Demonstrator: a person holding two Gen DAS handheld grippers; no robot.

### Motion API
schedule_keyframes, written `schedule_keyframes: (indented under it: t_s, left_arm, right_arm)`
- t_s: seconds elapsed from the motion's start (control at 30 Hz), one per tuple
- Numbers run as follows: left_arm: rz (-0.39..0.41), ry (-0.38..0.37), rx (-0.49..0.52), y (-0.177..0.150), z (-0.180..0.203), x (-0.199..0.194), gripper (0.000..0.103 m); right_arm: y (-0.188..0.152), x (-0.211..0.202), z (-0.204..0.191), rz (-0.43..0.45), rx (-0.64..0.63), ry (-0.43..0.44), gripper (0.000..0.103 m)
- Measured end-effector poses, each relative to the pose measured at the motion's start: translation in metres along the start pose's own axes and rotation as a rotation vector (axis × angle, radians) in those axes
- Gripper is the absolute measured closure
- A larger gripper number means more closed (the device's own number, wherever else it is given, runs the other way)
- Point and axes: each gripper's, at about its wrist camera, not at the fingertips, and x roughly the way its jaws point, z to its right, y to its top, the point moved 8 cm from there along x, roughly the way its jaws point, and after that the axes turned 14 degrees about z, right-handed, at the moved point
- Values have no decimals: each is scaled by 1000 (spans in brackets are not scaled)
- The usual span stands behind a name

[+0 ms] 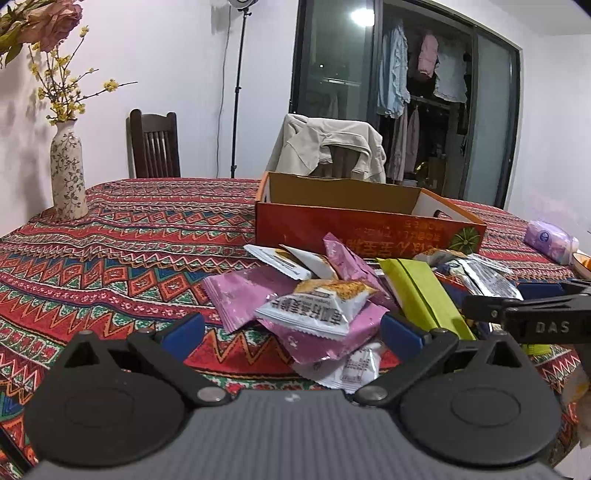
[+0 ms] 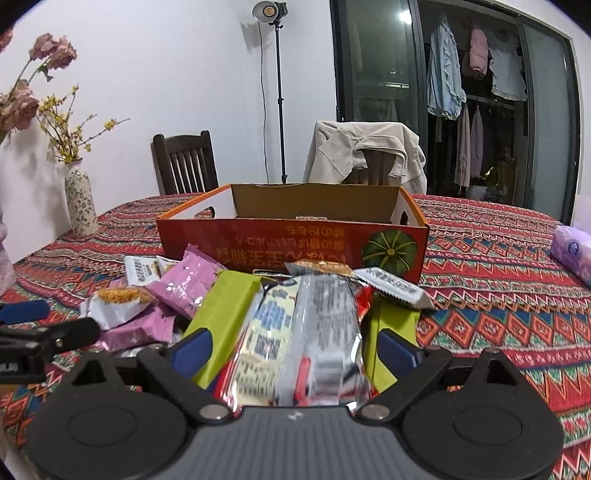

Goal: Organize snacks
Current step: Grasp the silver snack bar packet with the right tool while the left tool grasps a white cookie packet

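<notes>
A loose heap of foil snack packets [image 1: 325,295], pink, white, silver and lime green, lies on a round table under a red patterned cloth [image 1: 122,240], just in front of an open orange cardboard box [image 2: 295,240] printed with a green pumpkin. One long silver packet with a red edge [image 2: 321,332] lies lengthwise between the blue pads [image 2: 192,347] of the right gripper [image 2: 291,350], beside a cream packet with blue print [image 2: 266,328]; the jaws stand wide and whether the pads press on the packets cannot be told. The left gripper [image 1: 291,332] hangs over the near edge of the heap with its jaws spread apart, a white packet with an orange top [image 1: 317,302] and a pink packet [image 1: 236,299] lying between and beyond its blue pads [image 1: 184,332], neither pinched. The right gripper's black finger reaches in from the right edge of the left wrist view. What the box holds is mostly hidden by its front wall. Farther out stand a floral ceramic vase with yellow sprigs [image 1: 68,173] at the table's left, a lilac tissue pack [image 2: 572,254] at its right, a dark wooden chair [image 2: 184,162], a second chair draped with a beige jacket [image 2: 365,151], a lamp on a stand [image 2: 273,11] and a dark glass door with hanging clothes [image 2: 476,92].
</notes>
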Motion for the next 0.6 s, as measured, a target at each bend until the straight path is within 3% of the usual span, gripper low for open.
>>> schedule_keyframes:
  t_s: [0.07,0.27,0.33,0.6]
  left_arm:
    - [-1,6,-5,1,-2,1,0]
    - [-12,16,-9,0,-6,5,0]
    - [-16,18,-11,0,-7,6,0]
    - [-26,25,-13,-1,-10,9,0]
  right_arm:
    - [1,9,0,-20,-6,-8,23]
    - [-4,30,4,-108,10,-23,25]
    - [-7,33,6,-127,21,-21,30]
    - [-6,23,8,-102,15,-13,48]
